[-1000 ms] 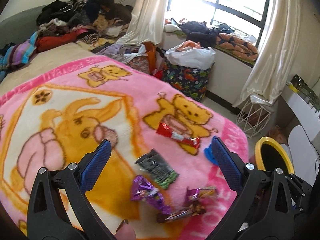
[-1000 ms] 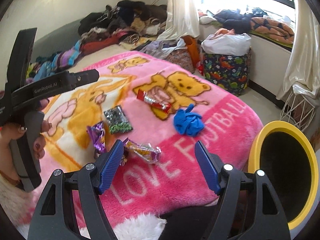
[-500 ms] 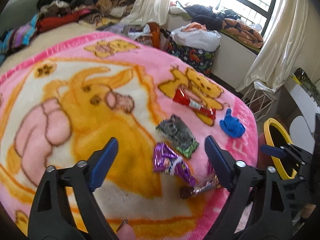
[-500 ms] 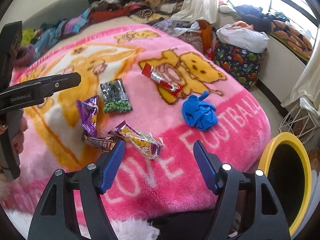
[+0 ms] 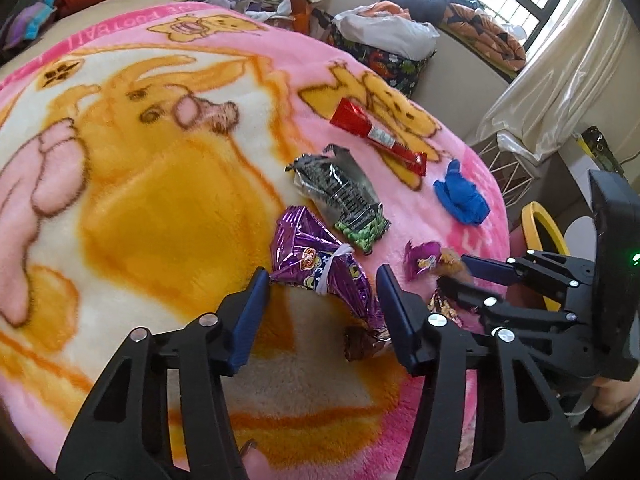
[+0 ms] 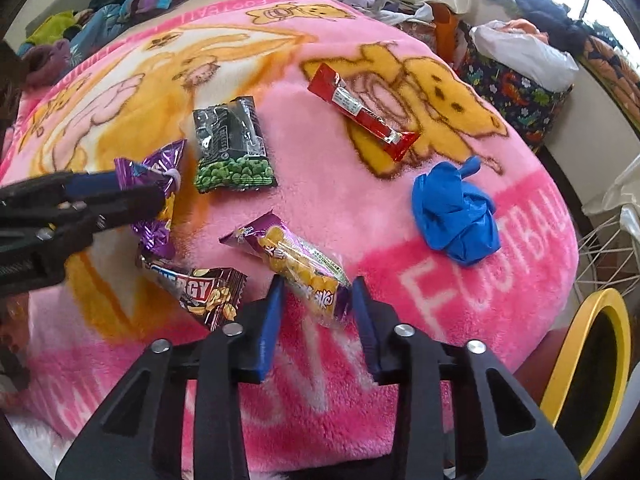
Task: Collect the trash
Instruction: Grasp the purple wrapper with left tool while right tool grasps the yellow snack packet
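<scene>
Several snack wrappers lie on the pink cartoon blanket (image 5: 152, 208). My left gripper (image 5: 322, 280) hangs low over a crumpled purple wrapper (image 5: 316, 260); its jaws are closing with the wrapper between them, and no pad clearly presses on it. My right gripper (image 6: 316, 285) is closing on the near end of a yellow and purple snack wrapper (image 6: 304, 268), both pads against it. A brown energy-bar wrapper (image 6: 200, 288) lies between the two. Further off are a green pea packet (image 6: 232, 148), a red bar wrapper (image 6: 360, 112) and a crumpled blue glove (image 6: 452, 216).
A yellow-rimmed black bin (image 6: 600, 312) stands on the floor off the bed's right edge, beside a white wire basket (image 5: 516, 168). Piled clothes (image 6: 120, 12) cover the far end of the bed. A patterned bag (image 6: 520, 92) sits under the window.
Both grippers have dropped towards the blanket and tilted further down. Their jaws have narrowed, the left around the purple wrapper and the right onto the yellow and purple one.
</scene>
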`<state>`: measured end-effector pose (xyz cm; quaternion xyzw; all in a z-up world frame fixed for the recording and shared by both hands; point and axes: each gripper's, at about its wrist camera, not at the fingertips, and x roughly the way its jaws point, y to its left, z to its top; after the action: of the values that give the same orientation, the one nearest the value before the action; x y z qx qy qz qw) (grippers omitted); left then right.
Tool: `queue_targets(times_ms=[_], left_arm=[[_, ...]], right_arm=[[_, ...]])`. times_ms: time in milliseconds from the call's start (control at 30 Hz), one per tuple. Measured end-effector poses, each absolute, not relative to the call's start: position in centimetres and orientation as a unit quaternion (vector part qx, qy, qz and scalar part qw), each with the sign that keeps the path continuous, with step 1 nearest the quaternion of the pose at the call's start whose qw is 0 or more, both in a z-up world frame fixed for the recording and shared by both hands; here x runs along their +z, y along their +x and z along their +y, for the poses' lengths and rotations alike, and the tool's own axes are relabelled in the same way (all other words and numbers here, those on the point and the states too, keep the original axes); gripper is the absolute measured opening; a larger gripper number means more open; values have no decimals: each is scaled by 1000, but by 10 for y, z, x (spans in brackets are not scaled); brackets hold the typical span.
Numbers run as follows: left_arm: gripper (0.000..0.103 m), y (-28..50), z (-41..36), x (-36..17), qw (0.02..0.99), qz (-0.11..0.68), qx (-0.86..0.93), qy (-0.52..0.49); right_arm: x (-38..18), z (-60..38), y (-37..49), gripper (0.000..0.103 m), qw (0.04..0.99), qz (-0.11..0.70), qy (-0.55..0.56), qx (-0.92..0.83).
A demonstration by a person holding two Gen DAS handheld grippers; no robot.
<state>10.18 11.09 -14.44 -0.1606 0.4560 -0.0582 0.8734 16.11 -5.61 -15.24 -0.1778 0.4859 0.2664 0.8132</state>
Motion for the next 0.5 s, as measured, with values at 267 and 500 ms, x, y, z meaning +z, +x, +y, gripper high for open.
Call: queue_targets(times_ms=[267, 500], left_arm=[[36, 106, 106, -149, 877, 455, -53, -142], [17, 106, 104, -146, 877, 454, -56, -145]], right_arm=[[-147, -82, 169, 16, 827, 493, -93, 255], [-135, -94, 158, 16, 842, 472, -54, 257]])
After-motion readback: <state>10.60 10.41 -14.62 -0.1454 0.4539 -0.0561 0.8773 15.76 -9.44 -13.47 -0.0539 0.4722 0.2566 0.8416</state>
